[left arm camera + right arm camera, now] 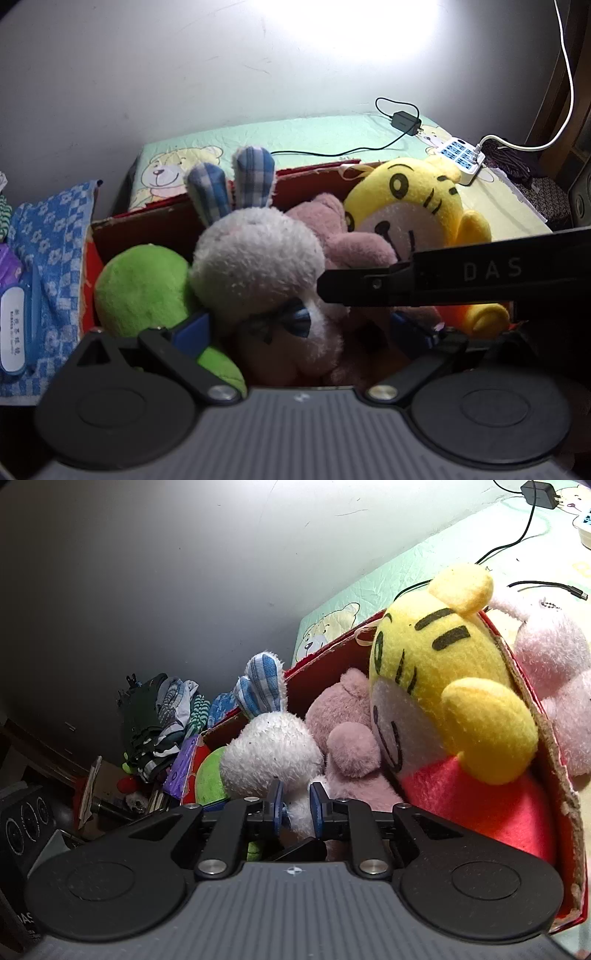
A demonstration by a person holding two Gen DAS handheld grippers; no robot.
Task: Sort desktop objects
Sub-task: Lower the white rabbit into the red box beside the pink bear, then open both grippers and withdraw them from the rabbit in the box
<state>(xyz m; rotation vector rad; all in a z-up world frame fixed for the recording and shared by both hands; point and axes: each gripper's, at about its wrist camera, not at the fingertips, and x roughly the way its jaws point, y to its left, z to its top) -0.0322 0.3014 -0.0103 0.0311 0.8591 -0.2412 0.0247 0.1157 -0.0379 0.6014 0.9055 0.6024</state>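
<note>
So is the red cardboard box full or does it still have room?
Full. The red box is packed wall to wall with the green plush, white rabbit, pink plush and yellow tiger, which rise above its rim.

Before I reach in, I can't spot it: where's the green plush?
The green plush sits at the red box's left end, against the white bunny.

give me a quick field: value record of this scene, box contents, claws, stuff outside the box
container: red cardboard box
inside box: green plush, white rabbit plush, pink plush, yellow tiger plush
left claw: open, jaws either side of the rabbit's lower body
right claw: narrow gap, white rabbit fur between the pads; firm grip cannot be told
outside box: pale pink plush beside the far wall, white power strip, black charger
</note>
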